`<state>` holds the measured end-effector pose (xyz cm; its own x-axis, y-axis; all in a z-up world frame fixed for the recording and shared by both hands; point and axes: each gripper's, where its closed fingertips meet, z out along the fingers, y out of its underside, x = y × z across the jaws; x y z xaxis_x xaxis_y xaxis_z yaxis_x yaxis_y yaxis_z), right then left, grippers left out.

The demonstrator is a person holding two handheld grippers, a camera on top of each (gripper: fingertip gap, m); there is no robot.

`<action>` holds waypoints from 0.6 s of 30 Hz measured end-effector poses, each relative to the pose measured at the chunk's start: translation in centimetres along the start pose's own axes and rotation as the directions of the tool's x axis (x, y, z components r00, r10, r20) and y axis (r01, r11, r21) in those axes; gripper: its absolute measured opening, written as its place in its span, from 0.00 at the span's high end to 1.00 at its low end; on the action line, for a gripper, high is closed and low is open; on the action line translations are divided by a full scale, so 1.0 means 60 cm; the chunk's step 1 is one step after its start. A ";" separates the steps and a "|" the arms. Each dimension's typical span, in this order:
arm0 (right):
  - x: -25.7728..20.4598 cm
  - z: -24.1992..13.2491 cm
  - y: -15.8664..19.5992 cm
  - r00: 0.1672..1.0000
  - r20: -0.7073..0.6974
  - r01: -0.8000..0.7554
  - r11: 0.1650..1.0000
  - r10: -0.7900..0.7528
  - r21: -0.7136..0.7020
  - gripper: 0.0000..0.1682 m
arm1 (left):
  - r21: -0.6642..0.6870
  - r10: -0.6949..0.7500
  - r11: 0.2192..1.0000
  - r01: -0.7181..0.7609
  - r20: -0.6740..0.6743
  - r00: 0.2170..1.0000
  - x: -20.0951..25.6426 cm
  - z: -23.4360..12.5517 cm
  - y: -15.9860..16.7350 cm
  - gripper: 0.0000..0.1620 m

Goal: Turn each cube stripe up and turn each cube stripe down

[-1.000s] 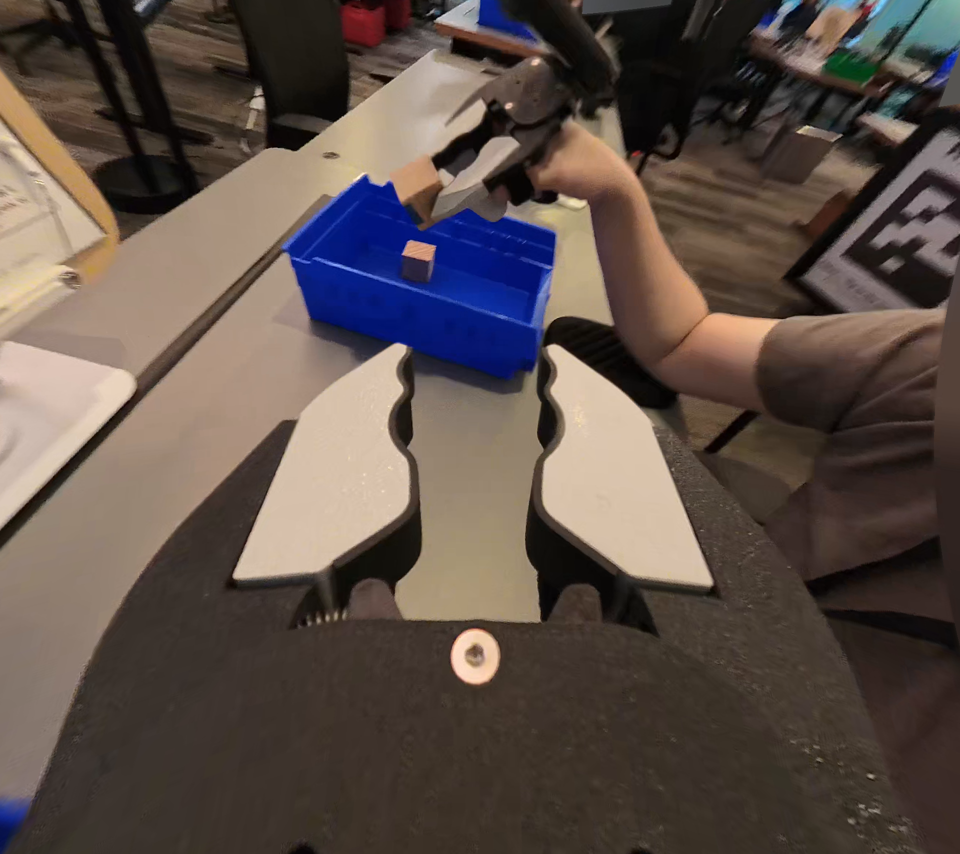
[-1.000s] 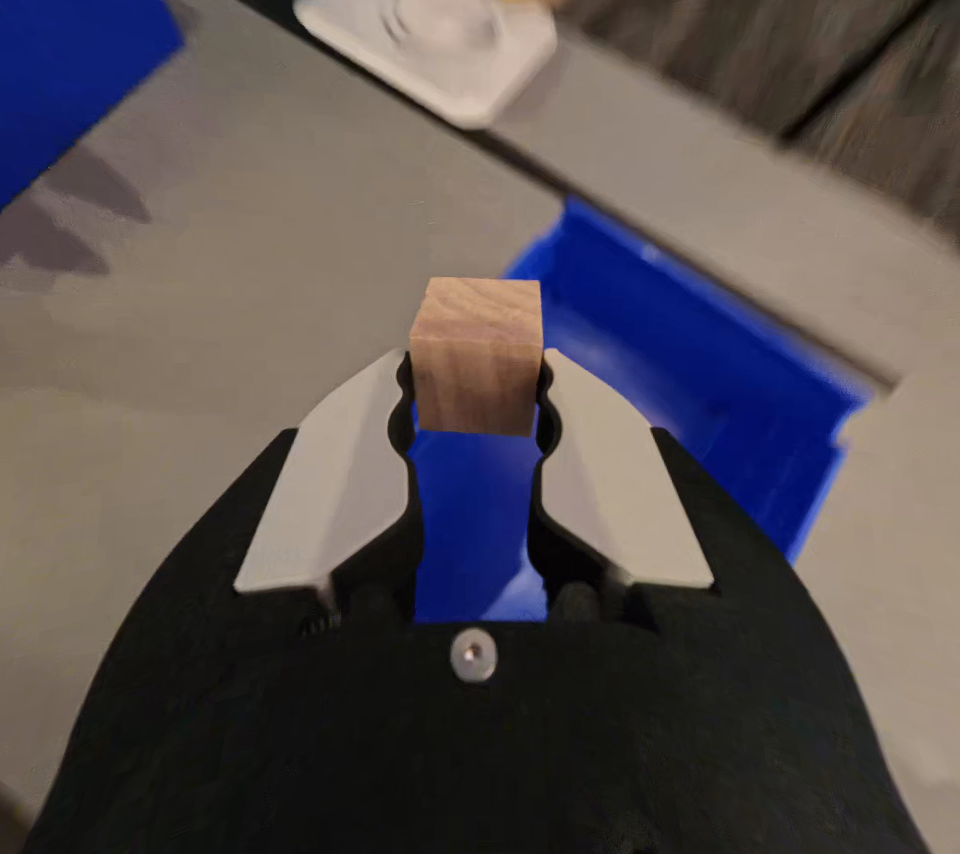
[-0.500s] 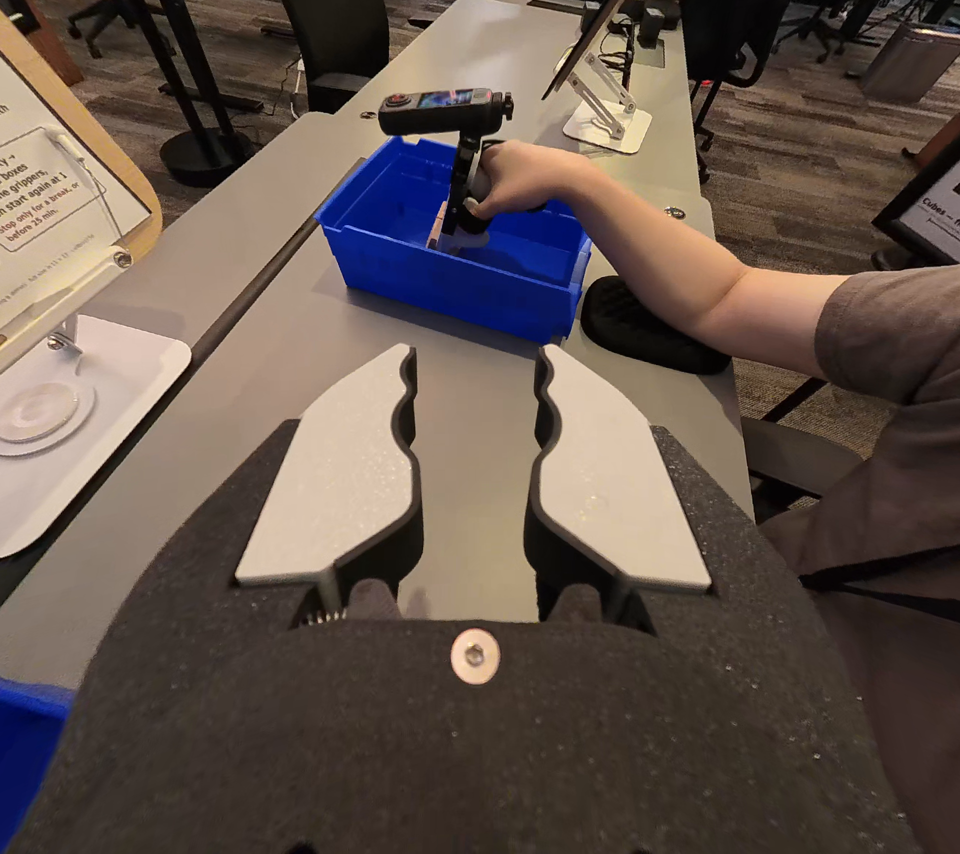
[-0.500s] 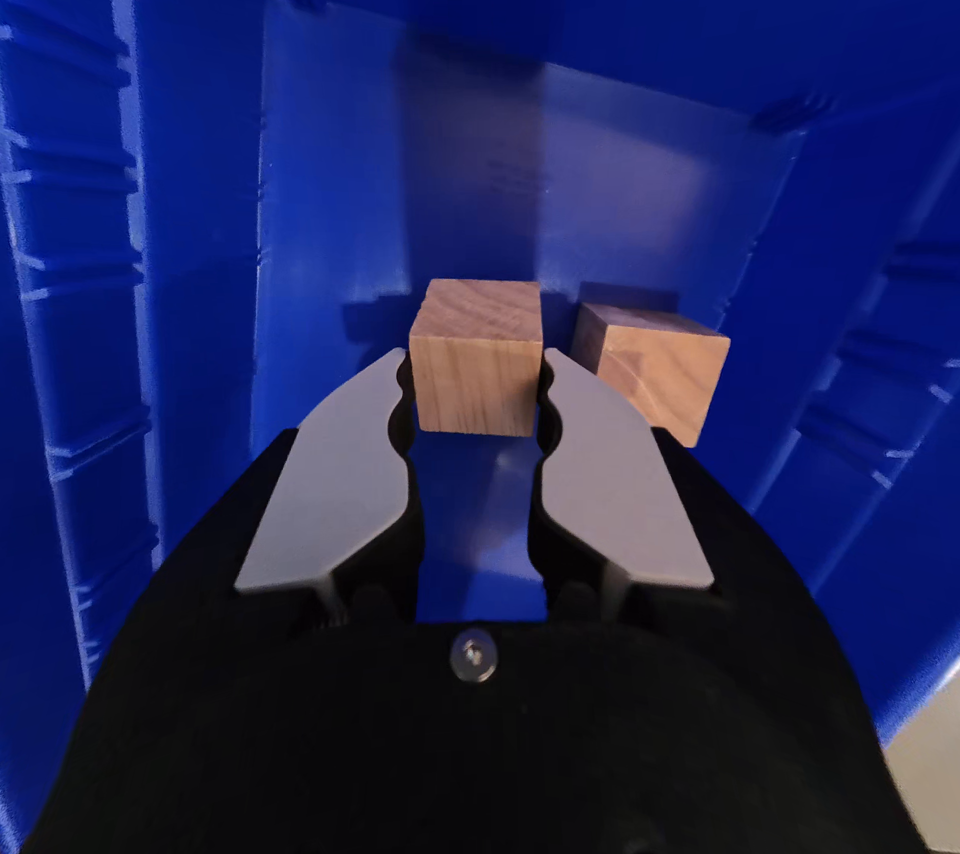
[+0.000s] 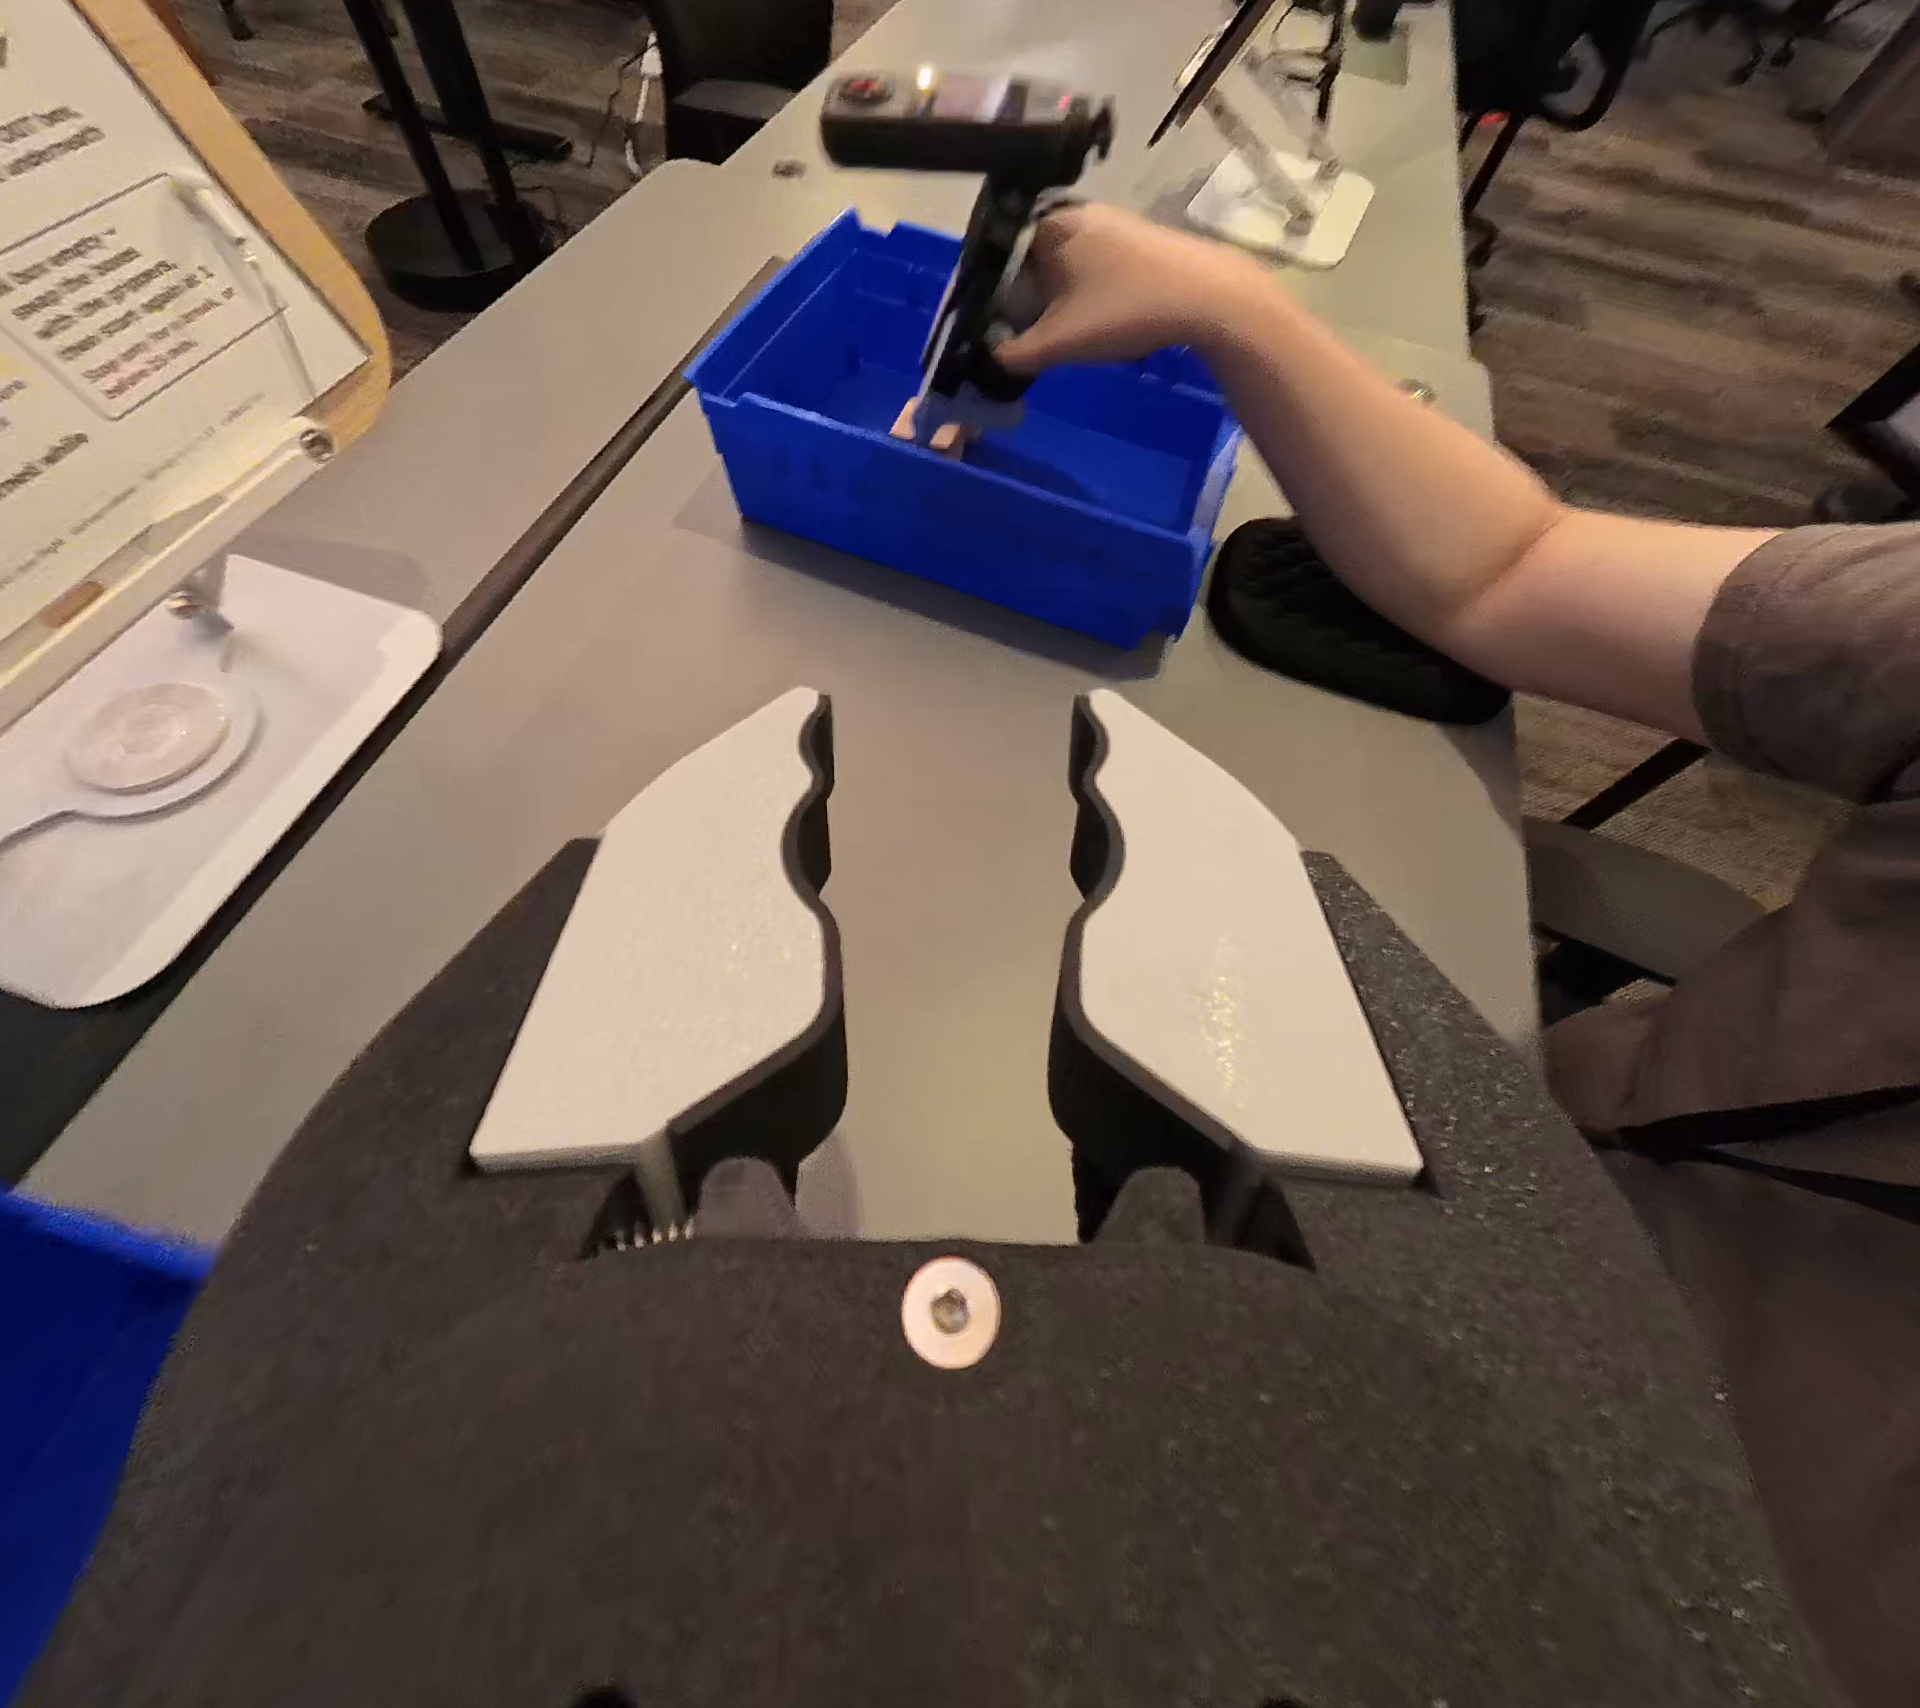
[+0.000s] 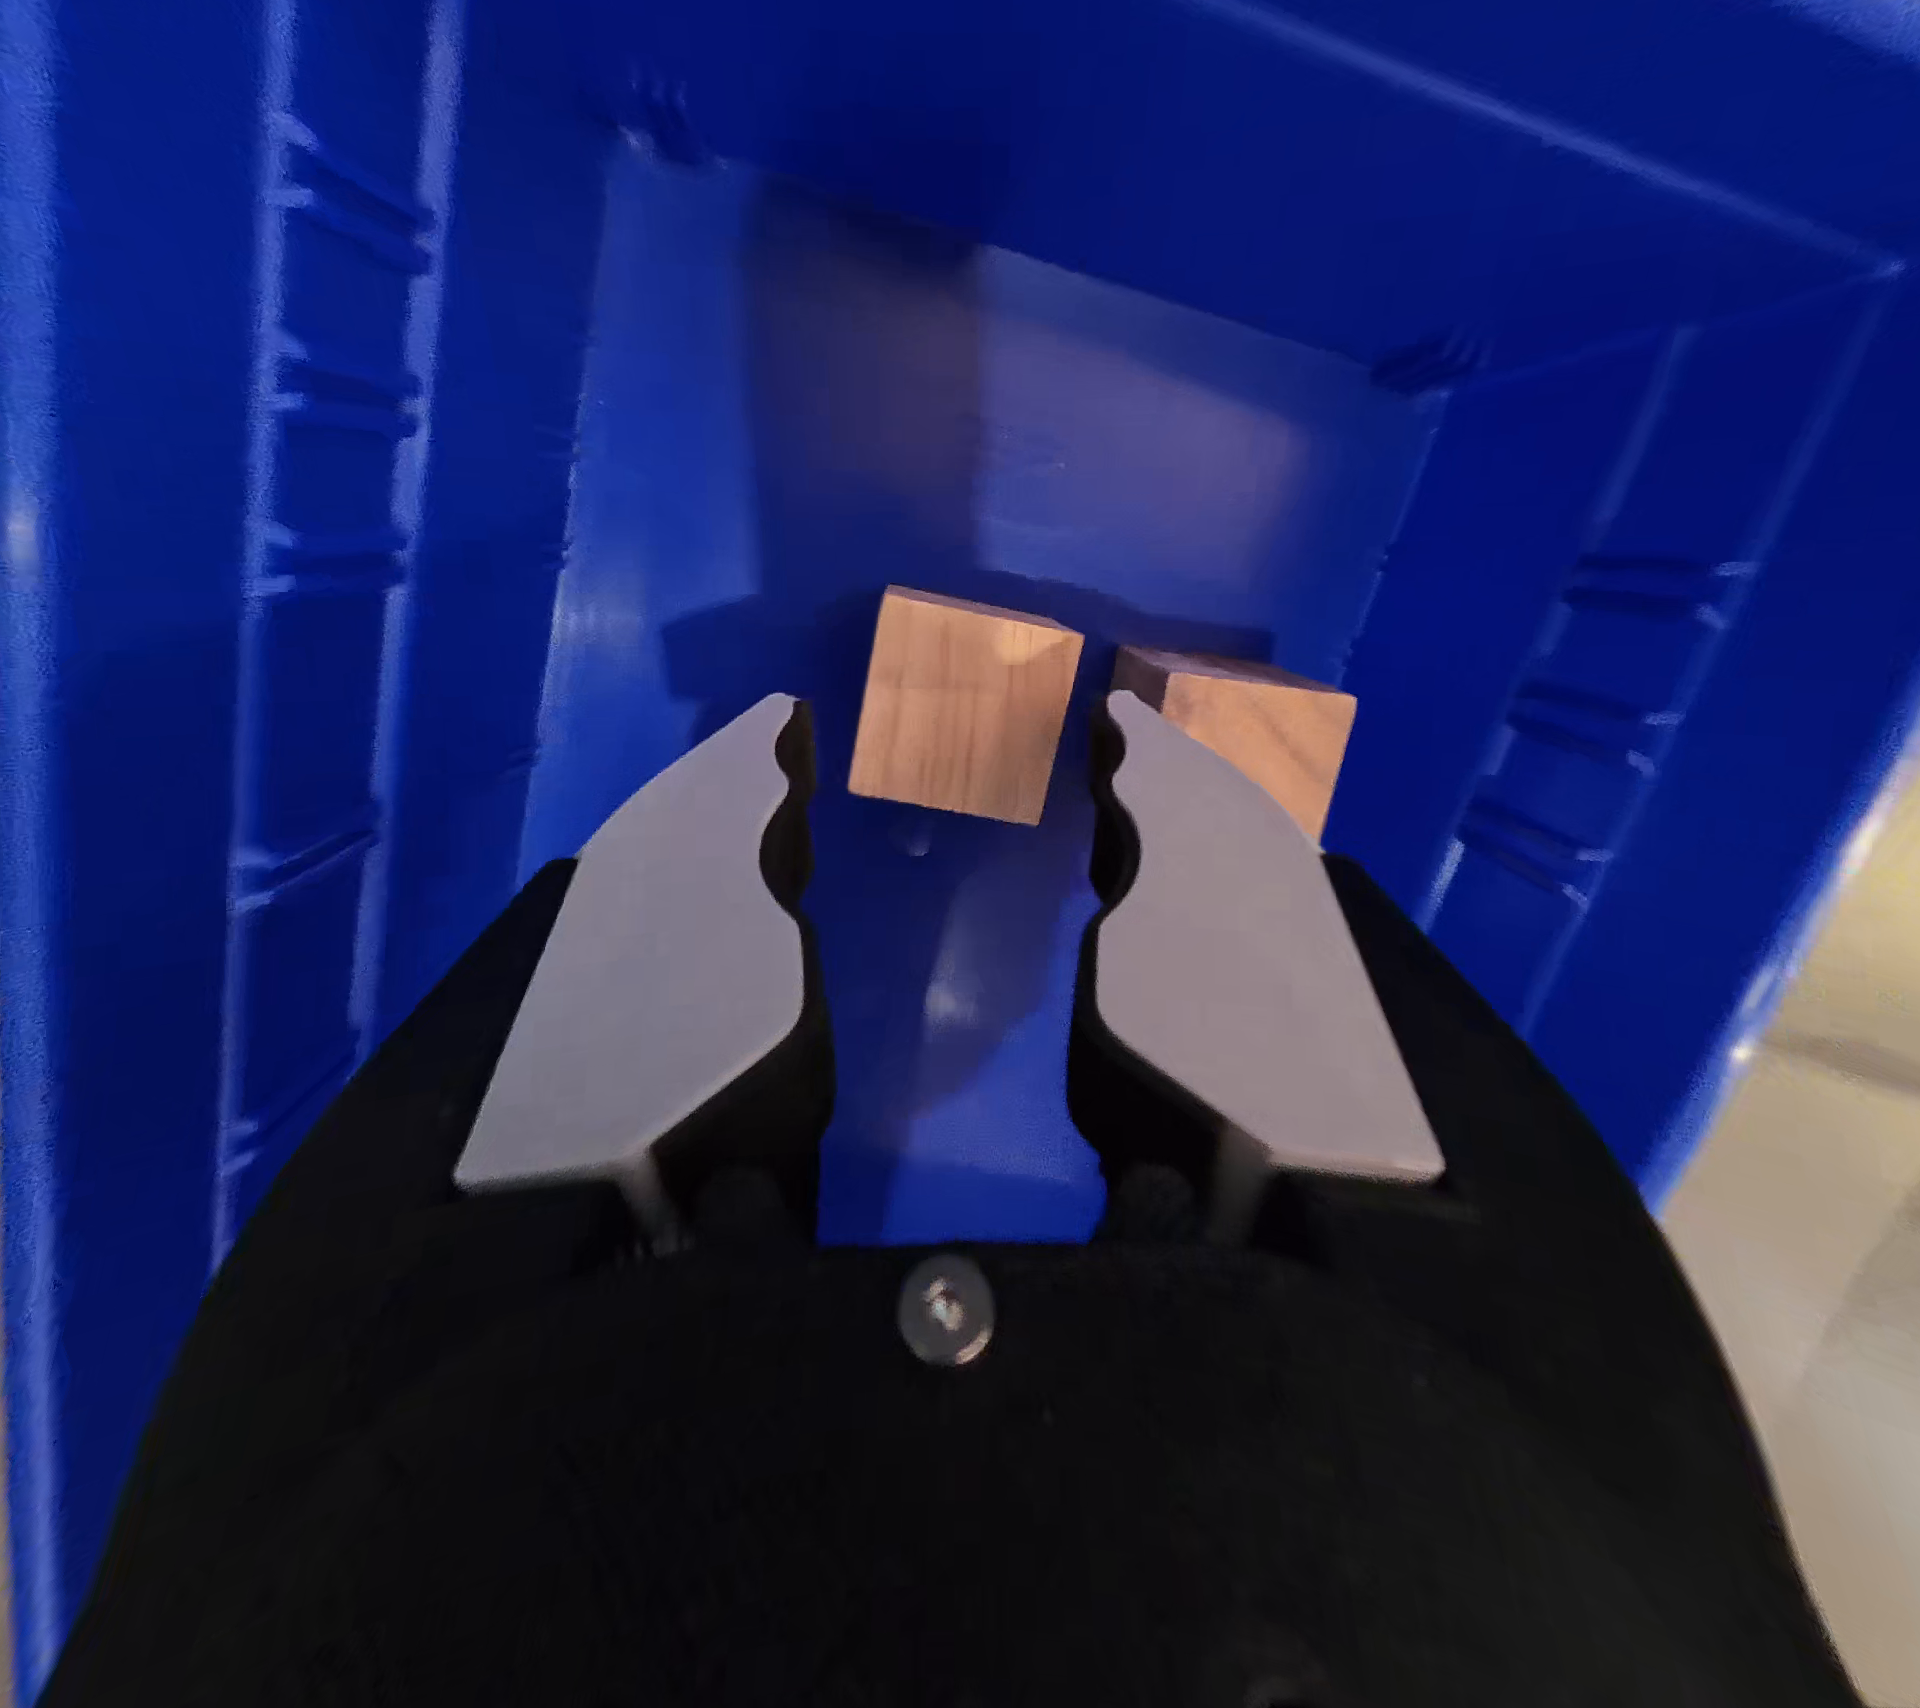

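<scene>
Two wooden cubes lie side by side on the floor of a blue bin (image 6: pixel 343 515). In the right wrist view the left cube (image 6: pixel 961 708) sits just beyond my right gripper (image 6: pixel 951 713), whose fingers stand open with a gap on each side of it. The second cube (image 6: pixel 1262 739) lies to its right, partly hidden behind the right finger. In the left wrist view the right gripper (image 5: pixel 951 422) reaches down into the bin (image 5: pixel 977 515), and both cubes (image 5: pixel 930 432) show at its tip. My left gripper (image 5: pixel 951 723) is open and empty above the grey table (image 5: pixel 582 723).
A white stand base (image 5: pixel 156 754) with a sign board stands on the table at the left. A black wrist pad (image 5: pixel 1340 630) lies right of the bin. Another blue bin's corner (image 5: pixel 62 1346) shows at the lower left. Chairs and desks stand behind.
My right gripper carried a cube down into the bin, set it beside the other cube, opened and drew back a little. The left gripper stayed open over the table.
</scene>
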<state>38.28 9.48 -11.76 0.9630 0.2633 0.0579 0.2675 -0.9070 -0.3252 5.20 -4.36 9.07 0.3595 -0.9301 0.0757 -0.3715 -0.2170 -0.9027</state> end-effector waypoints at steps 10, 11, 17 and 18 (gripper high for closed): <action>-0.055 -0.066 -0.023 0.993 0.049 0.105 0.988 -0.111 0.117 0.69 | -0.615 0.236 0.788 0.036 0.356 0.904 -0.137 -0.139 0.201 0.79; -0.059 -0.069 -0.022 0.991 0.046 0.116 0.987 -0.122 0.115 0.68 | -0.655 0.238 0.752 0.075 0.375 0.896 -0.151 -0.152 0.223 0.79; -0.093 -0.086 -0.021 0.980 0.057 0.180 0.974 -0.189 0.136 0.69 | -0.721 0.086 0.669 0.178 0.314 0.946 -0.189 -0.152 0.306 0.75; -0.097 -0.087 -0.021 0.978 0.059 0.190 0.973 -0.199 0.134 0.69 | -0.737 0.080 0.656 0.163 0.283 0.956 -0.191 -0.148 0.320 0.74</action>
<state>32.50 7.36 -6.80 0.8868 0.4575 0.0653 0.4384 -0.7881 -0.4322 -13.67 -0.47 -5.34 0.5558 -0.8226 -0.1199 -0.8161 -0.5125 -0.2671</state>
